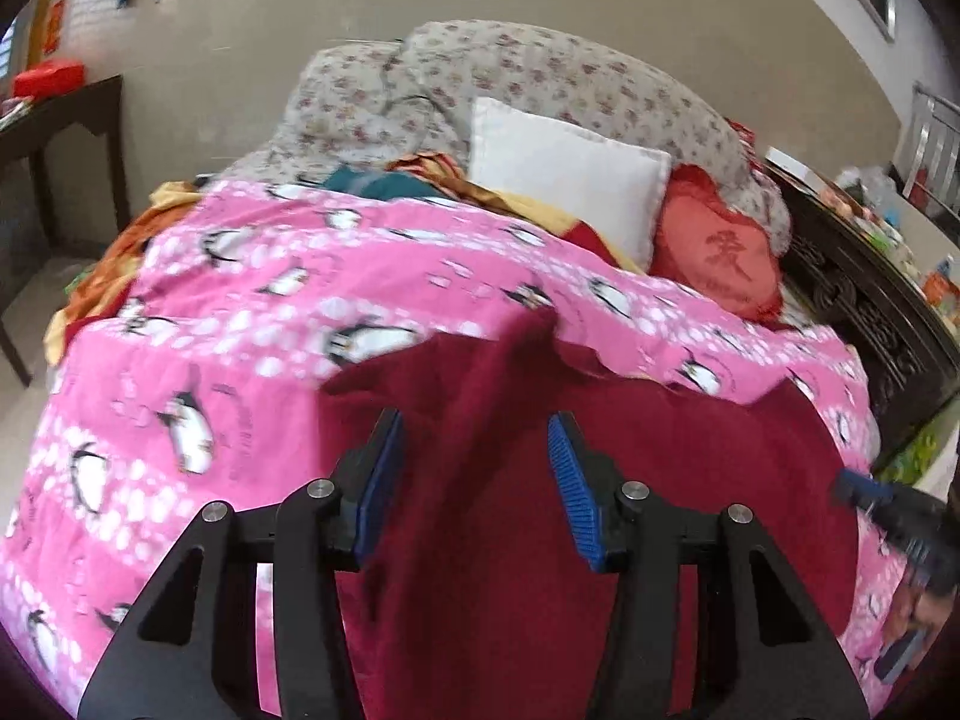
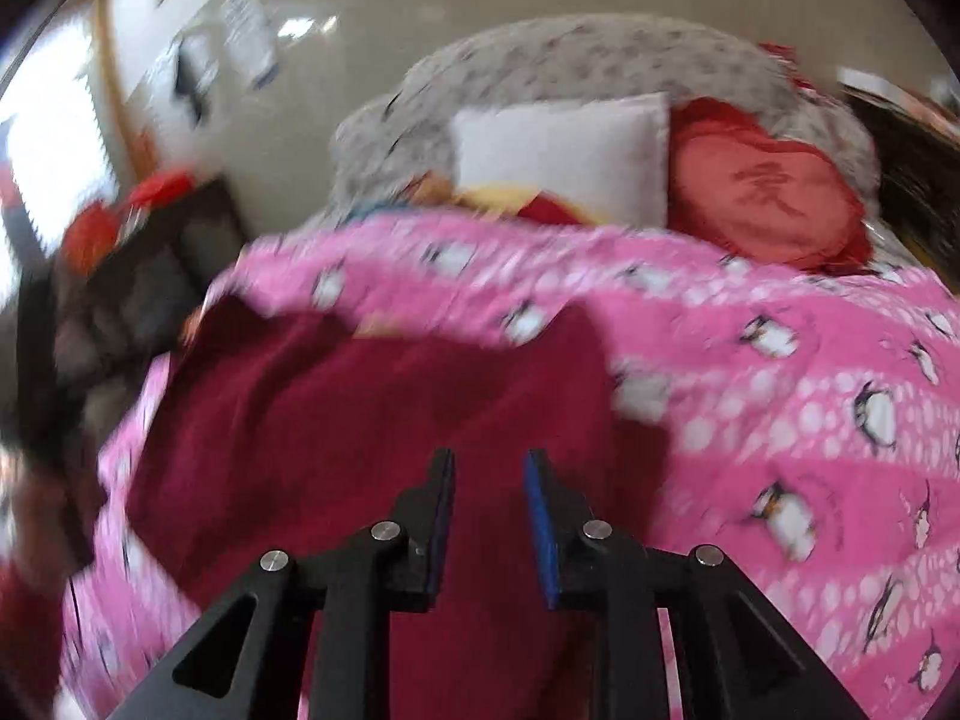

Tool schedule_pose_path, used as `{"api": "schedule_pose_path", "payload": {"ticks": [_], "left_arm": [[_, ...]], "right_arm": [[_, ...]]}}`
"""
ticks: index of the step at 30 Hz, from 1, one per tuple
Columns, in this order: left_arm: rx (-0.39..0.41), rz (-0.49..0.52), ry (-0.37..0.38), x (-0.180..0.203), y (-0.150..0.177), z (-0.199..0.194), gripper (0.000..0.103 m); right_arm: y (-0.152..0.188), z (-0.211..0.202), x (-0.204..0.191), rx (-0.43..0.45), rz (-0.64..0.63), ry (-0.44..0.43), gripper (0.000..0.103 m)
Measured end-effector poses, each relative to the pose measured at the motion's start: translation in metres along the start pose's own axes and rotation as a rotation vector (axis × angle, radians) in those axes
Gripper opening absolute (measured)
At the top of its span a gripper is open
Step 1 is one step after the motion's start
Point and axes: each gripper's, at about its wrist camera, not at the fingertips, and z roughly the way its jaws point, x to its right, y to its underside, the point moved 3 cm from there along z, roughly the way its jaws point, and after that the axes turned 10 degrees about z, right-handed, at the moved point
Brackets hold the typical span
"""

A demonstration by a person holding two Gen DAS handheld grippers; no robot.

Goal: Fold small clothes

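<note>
A dark red fleece garment (image 1: 690, 468) lies spread on a pink penguin-print blanket (image 1: 240, 312), with one fold ridged up toward its far edge. My left gripper (image 1: 474, 420) hovers over the garment's middle. Its jaws stand wide apart, the ridge runs between them, and the pads do not press on it. One of the right gripper's fingers (image 1: 858, 487) shows at the right edge of the left wrist view. In the blurred right wrist view, my right gripper (image 2: 489, 456) is above the garment (image 2: 360, 408) near its right side, with a narrow gap and no cloth pinched.
A white pillow (image 1: 564, 174), a red heart cushion (image 1: 720, 258) and a floral quilt (image 1: 540, 72) are piled at the far end of the bed. A dark wooden table (image 1: 60, 114) stands on the left. A carved dark bed frame (image 1: 870, 312) runs along the right.
</note>
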Motion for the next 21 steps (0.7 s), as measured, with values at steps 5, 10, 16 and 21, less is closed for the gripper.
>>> {"api": "schedule_pose_path", "payload": {"ticks": [5,10,16,21], "left_arm": [[-0.020,0.068,-0.103,0.001,0.000,0.041,0.053],[-0.009,-0.088,-0.016,-0.037,-0.002,0.055,0.053],[-0.011,-0.029,-0.055,-0.030,0.007,0.035,0.053],[-0.028,0.006,-0.068,-0.024,0.023,0.017,0.053]], "right_arm": [[0.031,0.006,0.007,0.013,-0.070,0.038,0.020],[0.023,-0.019,0.015,0.044,0.013,0.026,0.022],[0.047,-0.033,-0.012,0.014,-0.055,-0.043,0.022],[0.074,-0.004,0.001,-0.059,-0.048,0.030,0.022]]}}
